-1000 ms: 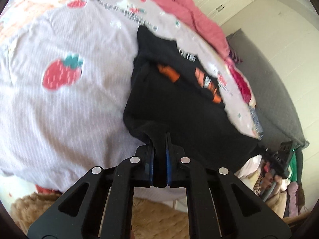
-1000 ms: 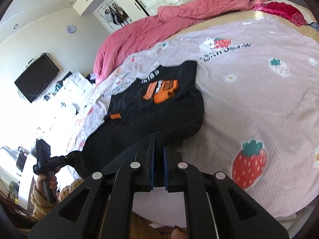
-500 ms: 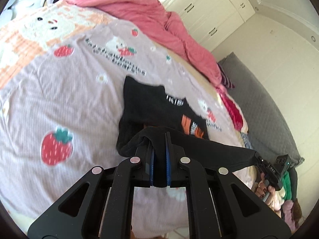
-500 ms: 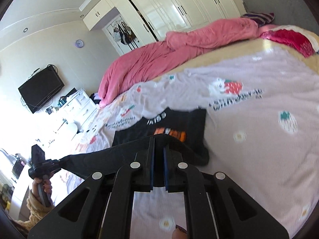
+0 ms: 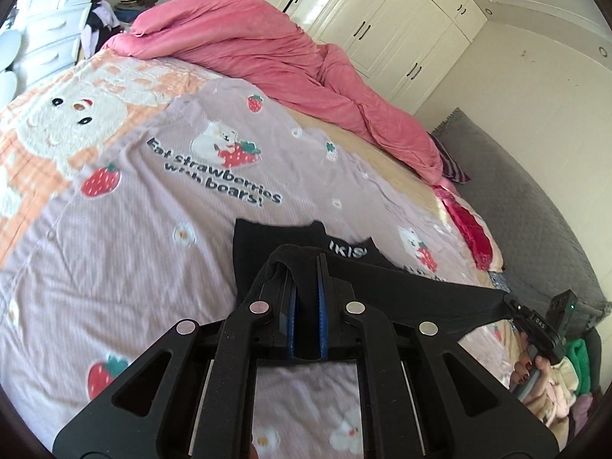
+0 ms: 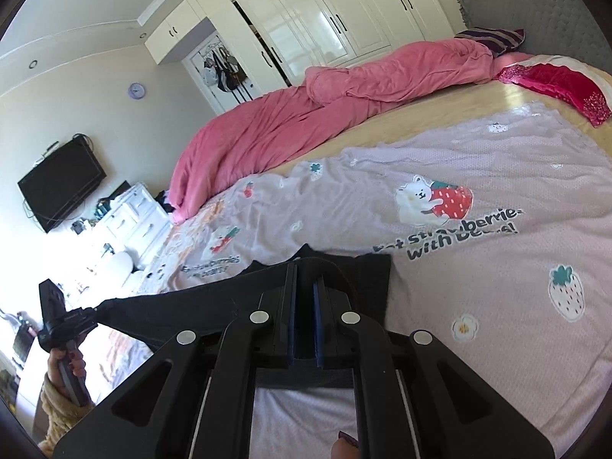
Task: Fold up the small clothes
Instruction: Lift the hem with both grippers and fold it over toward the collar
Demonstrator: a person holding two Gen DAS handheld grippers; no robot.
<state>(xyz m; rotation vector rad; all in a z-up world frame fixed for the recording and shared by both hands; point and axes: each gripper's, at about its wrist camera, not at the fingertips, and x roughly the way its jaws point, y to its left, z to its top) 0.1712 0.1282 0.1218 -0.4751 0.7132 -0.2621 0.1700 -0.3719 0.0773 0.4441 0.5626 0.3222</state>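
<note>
**Black shirt hem stretched between both tongs, above the bed**

Left tongs clenched on one corner of the black shirt; right tongs clenched on the other corner. The lifted edge runs taut between them: toward 3 o'clock in the left view, toward 9 o'clock in the right view. That edge is the long axis. Each hand is equally near its own end.

The rest of the shirt trails toward 12 o'clock onto the lilac blanket, its far part lying flat on the bed. Judgement: the coming move carries the held edge toward 12 o'clock, over the flat part.

Writing: white letters on the shirt, partly hidden, "IK|S". Blanket print reads "Eat strawberries with bears!". Beyond, a pink duvet, then white wardrobes.
</note>
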